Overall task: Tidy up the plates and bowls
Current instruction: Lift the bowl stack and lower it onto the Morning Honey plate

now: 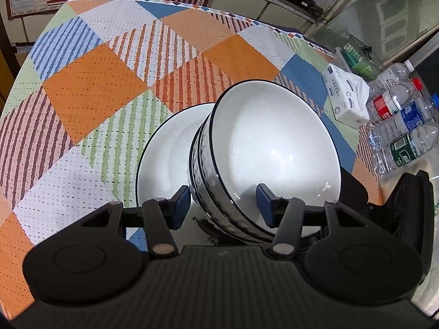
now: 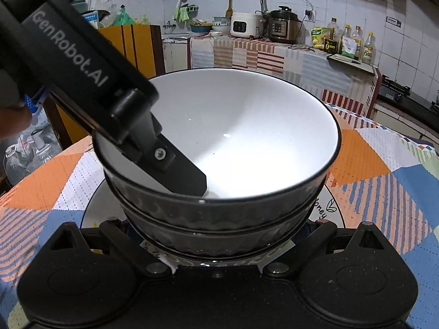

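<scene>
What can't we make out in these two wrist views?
- Right gripper: its fingertips are hidden behind the stacked bowls in the right wrist view; open or shut is unclear.
- Plate: its right part is covered by the bowls in the left wrist view.
- Plate lettering: cut off by the bowls.
- Left gripper: pad contact with the rim is unclear.

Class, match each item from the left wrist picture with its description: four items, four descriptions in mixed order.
1. stacked bowls
2. plate
3. tissue pack
4. water bottles

a. red, blue and green labels
b. white and flat, under the bowls
c. soft white packet beside the bottles
d. a gripper finger inside the top one

Pairs: 1-d, 2-b, 3-c, 4-a
</scene>
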A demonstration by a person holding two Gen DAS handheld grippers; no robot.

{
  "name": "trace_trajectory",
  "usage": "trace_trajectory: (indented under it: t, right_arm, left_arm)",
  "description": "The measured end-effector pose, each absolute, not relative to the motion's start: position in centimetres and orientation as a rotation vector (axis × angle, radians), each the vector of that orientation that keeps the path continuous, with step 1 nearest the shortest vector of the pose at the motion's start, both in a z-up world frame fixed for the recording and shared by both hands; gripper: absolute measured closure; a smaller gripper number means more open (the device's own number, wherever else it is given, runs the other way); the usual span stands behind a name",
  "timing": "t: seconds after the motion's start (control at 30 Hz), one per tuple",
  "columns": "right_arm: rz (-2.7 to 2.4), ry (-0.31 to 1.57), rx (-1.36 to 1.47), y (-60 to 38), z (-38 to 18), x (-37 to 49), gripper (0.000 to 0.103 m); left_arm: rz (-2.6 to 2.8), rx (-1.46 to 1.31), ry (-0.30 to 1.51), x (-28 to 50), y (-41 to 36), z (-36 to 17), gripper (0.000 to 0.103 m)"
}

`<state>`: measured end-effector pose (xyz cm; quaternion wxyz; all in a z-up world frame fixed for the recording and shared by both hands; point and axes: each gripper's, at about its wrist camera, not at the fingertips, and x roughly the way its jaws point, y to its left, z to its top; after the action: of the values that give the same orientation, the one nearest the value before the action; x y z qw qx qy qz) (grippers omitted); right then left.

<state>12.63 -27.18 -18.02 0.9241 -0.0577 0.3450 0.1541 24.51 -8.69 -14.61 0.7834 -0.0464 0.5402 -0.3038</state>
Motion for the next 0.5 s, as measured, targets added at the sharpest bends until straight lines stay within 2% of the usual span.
trace_trajectory:
  t: [0.4, 0.5]
  right_arm:
    - [0.275, 0.747, -0.072, -27.6, -17.9, 13.4, 0.003]
    - [0.219, 0.729, -0.093, -27.3, -18.1, 12.3, 0.003]
  left_arm:
    - [-0.599, -0.117, 1.110, 23.8, -8.9, -14.7, 0.051]
    - [-0.538, -0.117, 1.040, 22.7, -8.5, -14.4, 0.043]
